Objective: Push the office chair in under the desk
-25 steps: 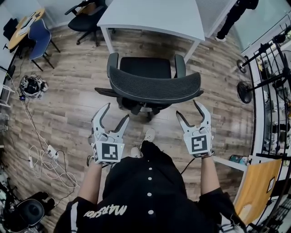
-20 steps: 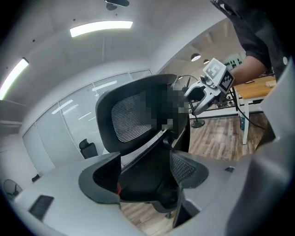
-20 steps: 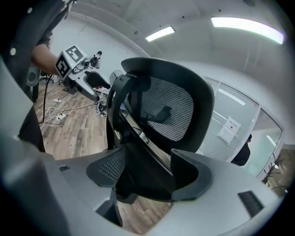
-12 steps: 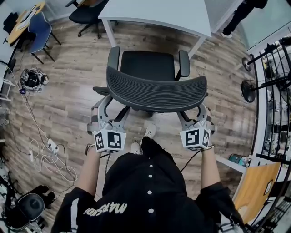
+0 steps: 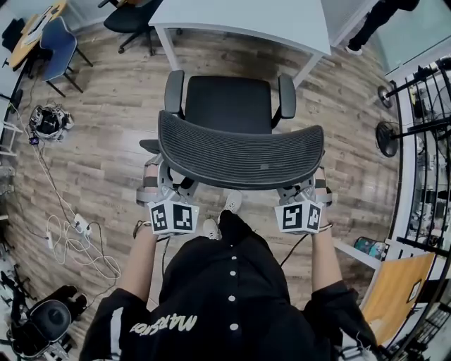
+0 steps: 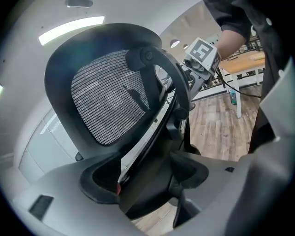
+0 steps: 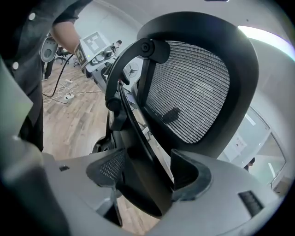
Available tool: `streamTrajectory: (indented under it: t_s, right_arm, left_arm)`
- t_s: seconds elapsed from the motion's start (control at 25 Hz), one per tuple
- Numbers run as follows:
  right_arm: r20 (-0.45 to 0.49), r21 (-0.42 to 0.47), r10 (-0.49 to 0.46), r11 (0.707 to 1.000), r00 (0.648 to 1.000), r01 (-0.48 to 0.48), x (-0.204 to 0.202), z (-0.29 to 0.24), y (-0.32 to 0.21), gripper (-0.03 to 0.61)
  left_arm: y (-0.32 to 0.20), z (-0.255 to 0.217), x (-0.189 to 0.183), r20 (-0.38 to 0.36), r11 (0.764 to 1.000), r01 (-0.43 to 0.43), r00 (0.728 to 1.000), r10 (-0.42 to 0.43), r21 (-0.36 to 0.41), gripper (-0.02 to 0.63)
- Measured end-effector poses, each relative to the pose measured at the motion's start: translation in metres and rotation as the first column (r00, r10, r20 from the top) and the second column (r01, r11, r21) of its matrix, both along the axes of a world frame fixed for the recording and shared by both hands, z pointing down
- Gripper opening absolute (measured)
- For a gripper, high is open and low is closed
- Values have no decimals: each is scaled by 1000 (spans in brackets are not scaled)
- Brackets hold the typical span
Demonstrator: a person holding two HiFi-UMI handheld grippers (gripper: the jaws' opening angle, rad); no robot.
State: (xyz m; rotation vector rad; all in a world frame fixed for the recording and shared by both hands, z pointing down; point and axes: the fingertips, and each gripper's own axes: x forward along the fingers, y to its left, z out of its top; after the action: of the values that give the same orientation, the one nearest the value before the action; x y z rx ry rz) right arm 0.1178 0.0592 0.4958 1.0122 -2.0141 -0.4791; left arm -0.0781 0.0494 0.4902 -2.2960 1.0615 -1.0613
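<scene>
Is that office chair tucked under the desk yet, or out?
Out. The office chair has its seat over floor in front of the desk, with a strip of floor showing between them.

Black office chair (image 5: 239, 144) standing out against white surface (image 5: 239, 21) and brown floor (image 5: 99, 141)
The chair is showing black throughout, its backrest mesh running in fine grey-and-black lines. The surface is showing plain white, and the floor is showing streaked grey-brown wood planks. The left gripper (image 6: 145, 179) and right gripper (image 7: 147, 177) are showing pale grey, their cubes wearing black-and-white square markers.
</scene>
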Motion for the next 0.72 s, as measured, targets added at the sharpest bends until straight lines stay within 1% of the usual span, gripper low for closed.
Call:
streamTrajectory:
  t_s: [0.16, 0.36, 0.52, 0.72]
  right_arm:
    - [-15, 18, -13, 1000, 1000, 13, -1, 0, 2, 319]
    - [-17, 32, -14, 999, 1000, 14, -2, -1, 0, 311]
    - [-9, 30, -37, 999, 999, 37, -1, -1, 2, 308]
    - [-43, 30, -78, 996, 996, 79, 1, -1, 2, 304]
  left_arm:
    - [-3, 0, -1, 38, 1000, -14, 999, 13, 25, 347]
    - [-6, 4, 3, 66, 999, -31, 997, 30, 23, 347]
    - [-7, 7, 5, 90, 999, -31, 996, 28, 31, 347]
    - [-9, 7, 6, 95, 999, -20, 995, 16, 44, 347]
